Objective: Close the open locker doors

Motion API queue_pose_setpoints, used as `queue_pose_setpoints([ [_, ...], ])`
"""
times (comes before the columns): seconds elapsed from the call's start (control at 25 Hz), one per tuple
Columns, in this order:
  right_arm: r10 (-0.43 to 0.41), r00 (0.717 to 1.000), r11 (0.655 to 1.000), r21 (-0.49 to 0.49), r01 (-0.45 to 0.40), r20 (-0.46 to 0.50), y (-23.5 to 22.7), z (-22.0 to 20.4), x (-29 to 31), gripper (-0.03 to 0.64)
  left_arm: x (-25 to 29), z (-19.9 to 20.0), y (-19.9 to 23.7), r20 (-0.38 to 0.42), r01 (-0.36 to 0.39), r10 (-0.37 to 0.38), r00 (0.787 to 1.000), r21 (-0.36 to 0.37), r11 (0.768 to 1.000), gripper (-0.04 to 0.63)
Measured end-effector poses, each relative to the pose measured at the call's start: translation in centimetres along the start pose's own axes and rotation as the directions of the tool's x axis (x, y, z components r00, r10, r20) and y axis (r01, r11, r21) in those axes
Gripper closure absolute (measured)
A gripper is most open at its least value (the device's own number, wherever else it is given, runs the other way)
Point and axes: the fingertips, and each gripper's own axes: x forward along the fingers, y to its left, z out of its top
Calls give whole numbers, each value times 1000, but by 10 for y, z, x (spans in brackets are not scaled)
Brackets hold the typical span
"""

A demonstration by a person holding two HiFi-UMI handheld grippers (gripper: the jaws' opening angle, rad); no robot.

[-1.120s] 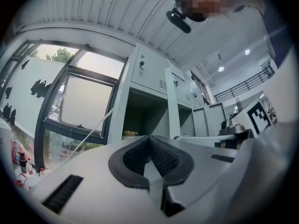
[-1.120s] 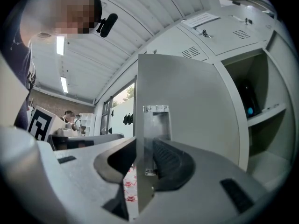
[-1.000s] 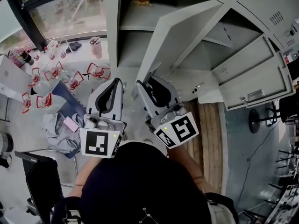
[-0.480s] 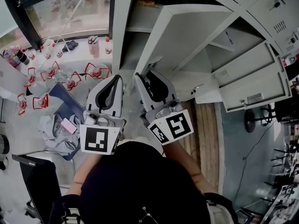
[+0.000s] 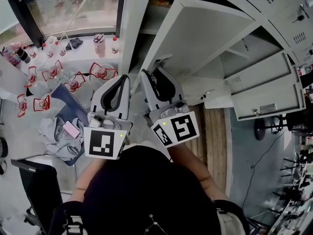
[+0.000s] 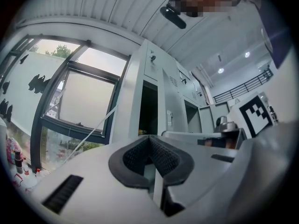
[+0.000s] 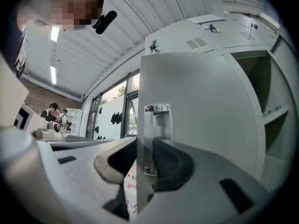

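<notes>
A tall grey locker door [image 5: 195, 28] stands swung out from the locker bank, and its free edge runs down between the jaws of my right gripper [image 5: 150, 76]. In the right gripper view the door [image 7: 205, 101] fills the right half. Its edge, with a metal latch plate [image 7: 156, 125], sits between the dark pads, and my right gripper [image 7: 145, 155] is shut on it. My left gripper [image 5: 125, 78] hangs just left of the door, apart from it. Its pads meet with nothing in them, and my left gripper [image 6: 150, 141] faces an open dark compartment [image 6: 148, 108].
Two lower locker doors [image 5: 266, 84] hang open at the right, above a wooden floor strip [image 5: 215, 131]. Shut lockers [image 5: 288, 9] lie beyond them. Bottles and red-trimmed items [image 5: 58, 72] line the window sill at the left. Clothes with a pink phone [image 5: 72, 129] lie below.
The tall door has swung round with my right gripper on its edge, and both grippers have shifted slightly towards the lockers. The left gripper stays shut and empty.
</notes>
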Motion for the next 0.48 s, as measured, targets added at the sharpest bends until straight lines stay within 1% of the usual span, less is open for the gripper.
queue_pose_setpoints([
  [0.16,-5,1000,1000,0,5,-6,-2,-1,8,514,5,-4,-1,-12,12,-12,1000,0,1000,592],
  [0.48,-12,1000,1000,12,12,-17,-6,-3,21,514,10,-5,9,-11,7,-7,1000,-14,1000,592],
])
